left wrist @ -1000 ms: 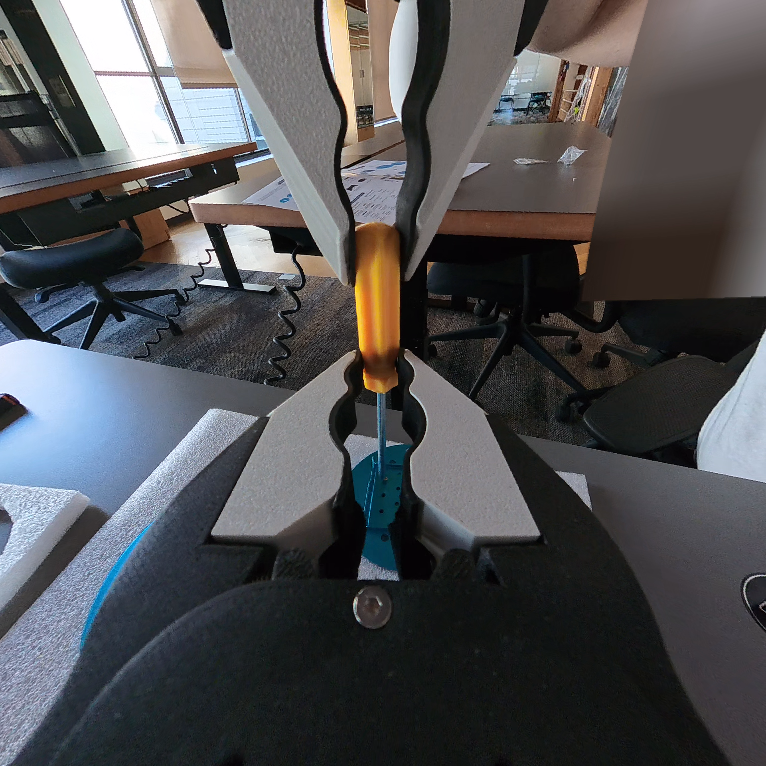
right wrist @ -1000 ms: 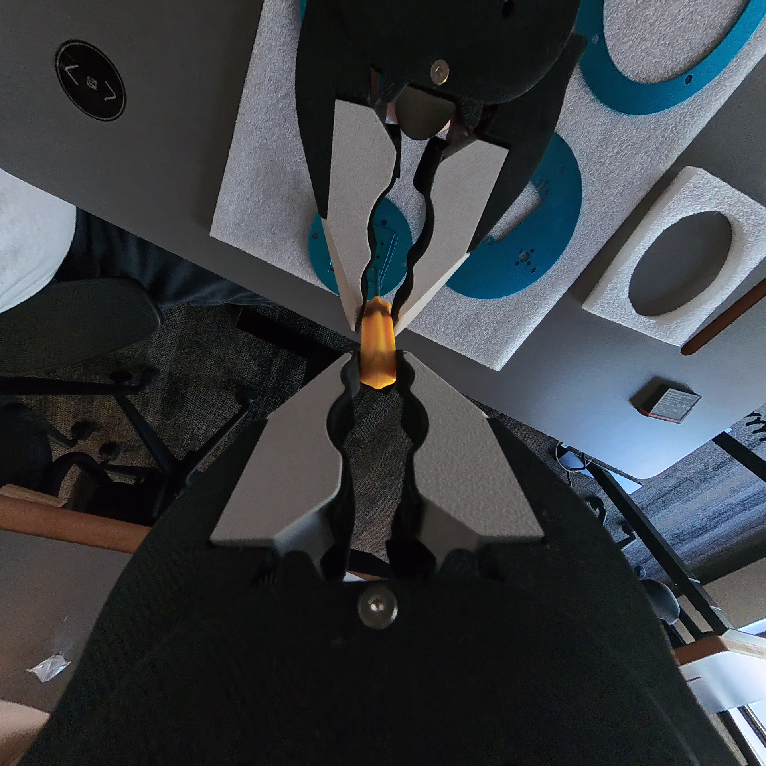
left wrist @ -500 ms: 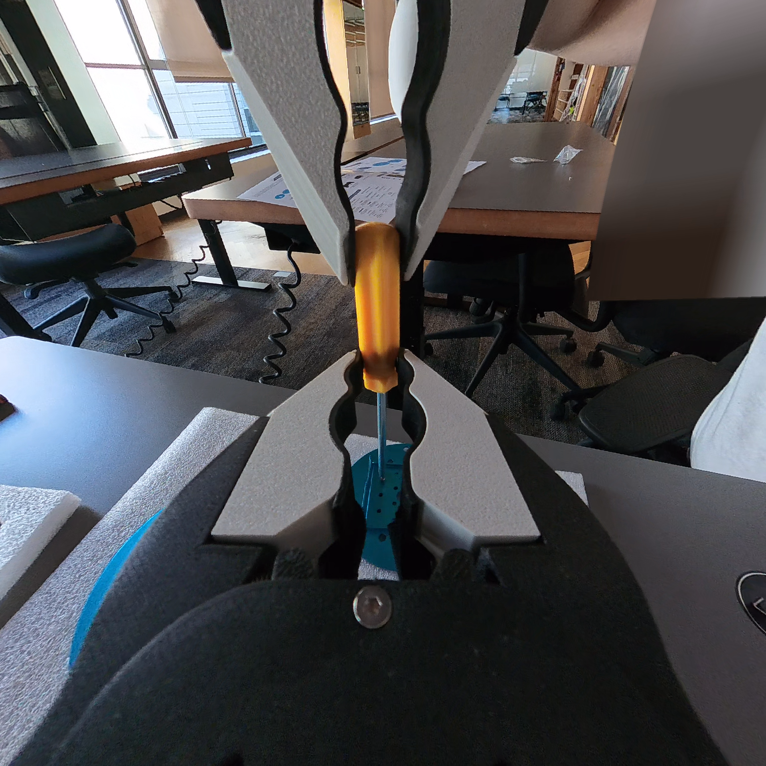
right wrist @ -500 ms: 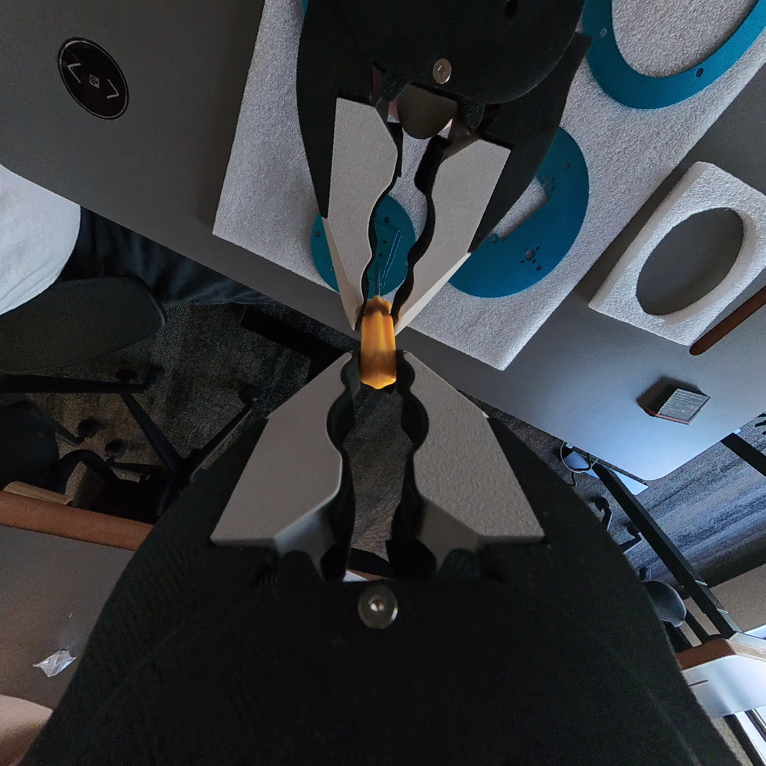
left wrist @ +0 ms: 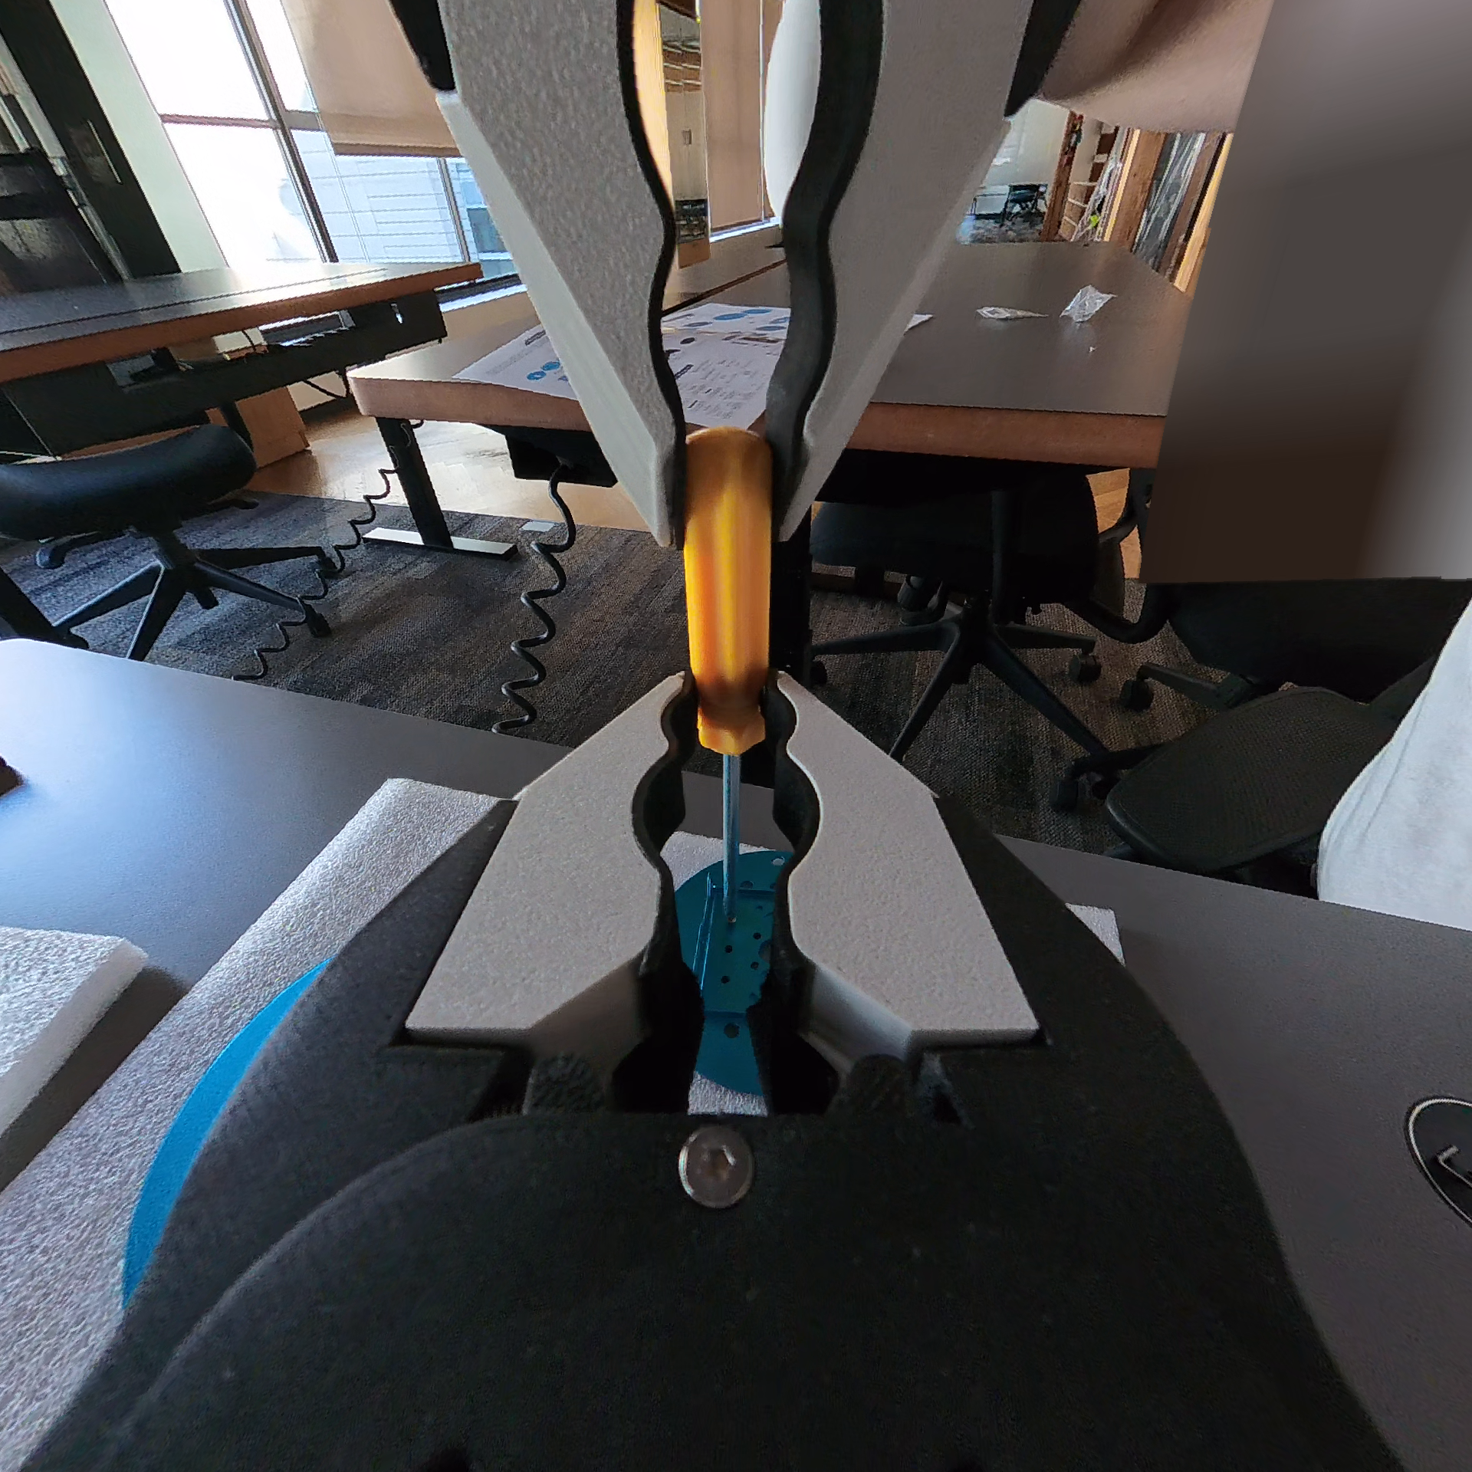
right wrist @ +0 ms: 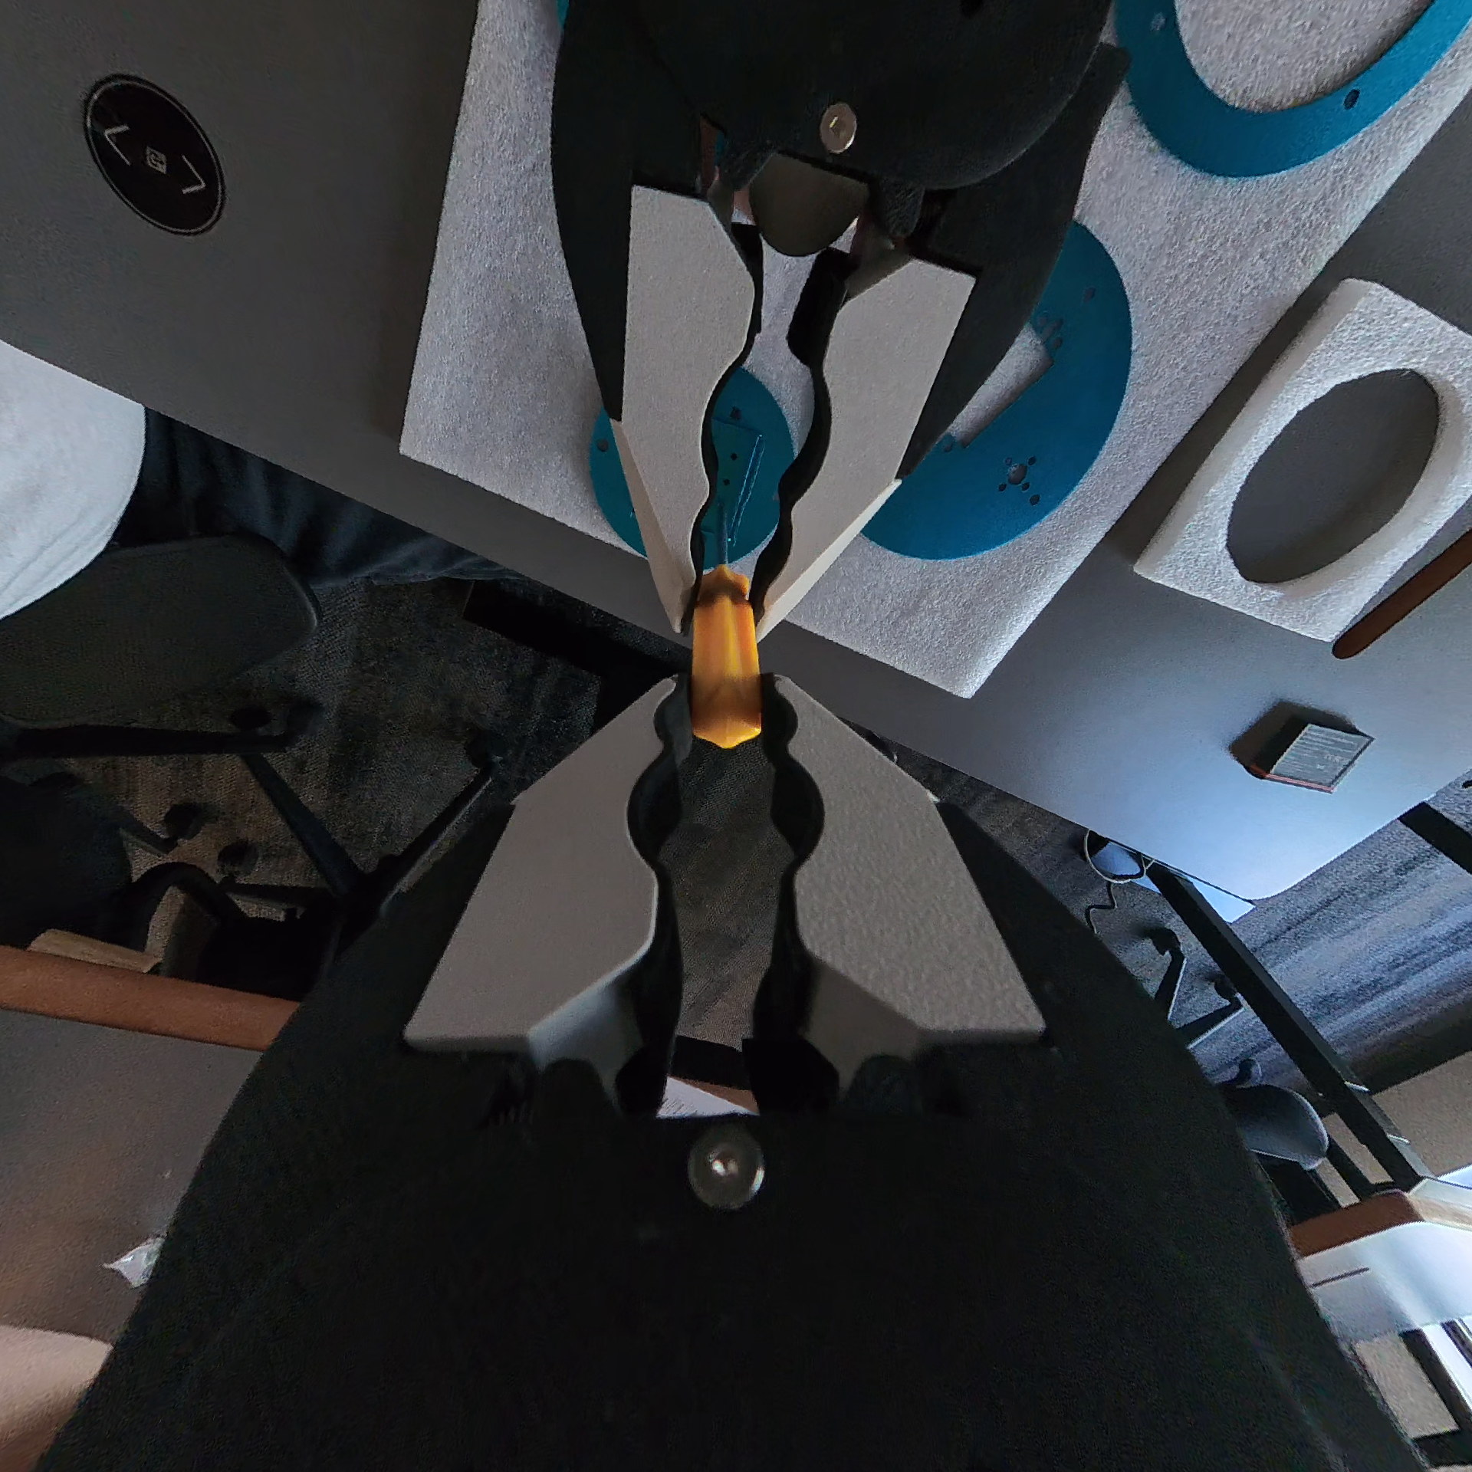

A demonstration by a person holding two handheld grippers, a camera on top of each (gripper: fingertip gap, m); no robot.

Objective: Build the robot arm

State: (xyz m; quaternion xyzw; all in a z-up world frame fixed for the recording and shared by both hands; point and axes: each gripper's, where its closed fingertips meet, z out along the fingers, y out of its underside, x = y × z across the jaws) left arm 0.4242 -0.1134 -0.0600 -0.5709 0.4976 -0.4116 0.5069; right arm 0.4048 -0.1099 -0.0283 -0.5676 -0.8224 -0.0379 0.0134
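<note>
An orange-handled screwdriver (left wrist: pixel 729 573) stands upright, its thin shaft tip down on a small blue perforated disc (left wrist: pixel 741 956) with a bracket, lying on white foam (left wrist: pixel 382 876). My left gripper (left wrist: pixel 729 693) is shut on the handle's lower end. My right gripper (left wrist: pixel 725 510) comes down from above and is shut on the handle's top end. In the right wrist view my right gripper (right wrist: pixel 725 701) grips the screwdriver handle (right wrist: pixel 721 669), the left gripper (right wrist: pixel 721 613) is beyond it, and the small disc (right wrist: pixel 609 478) shows behind its fingers.
A large blue disc (right wrist: pixel 1035 446) and a blue ring (right wrist: pixel 1242 119) lie on the foam sheet (right wrist: pixel 494 319). A foam block with an oval hole (right wrist: pixel 1195 510), a small dark box (right wrist: pixel 1306 749) and a round black control (right wrist: pixel 155 155) sit on the grey table. Office chairs (left wrist: pixel 119 494) and desks stand beyond. The grippers are tip to tip, or close to it.
Both grippers stay shut on the screwdriver handle. The left wrist view has swung slightly, so the background has slid left; the screwdriver tip stays on the small disc.
</note>
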